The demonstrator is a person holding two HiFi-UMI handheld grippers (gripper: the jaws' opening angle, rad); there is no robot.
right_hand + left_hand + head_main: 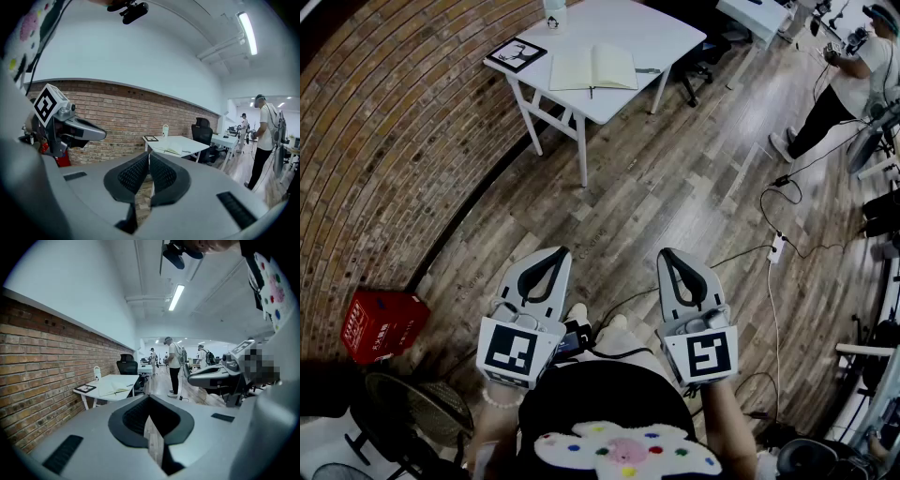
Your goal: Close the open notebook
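The notebook [592,68] is seen open on the table [661,33] at twelve o'clock; the jaws of the left gripper [553,255] and right gripper [669,255] are pressed together, empty.

Brick wall [394,141] rough, matt — floor [675,206] wood planks — notebook [592,67] paper, table [667,34] smooth white.

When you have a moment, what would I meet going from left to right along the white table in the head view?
black-framed picture → open notebook → small dark object
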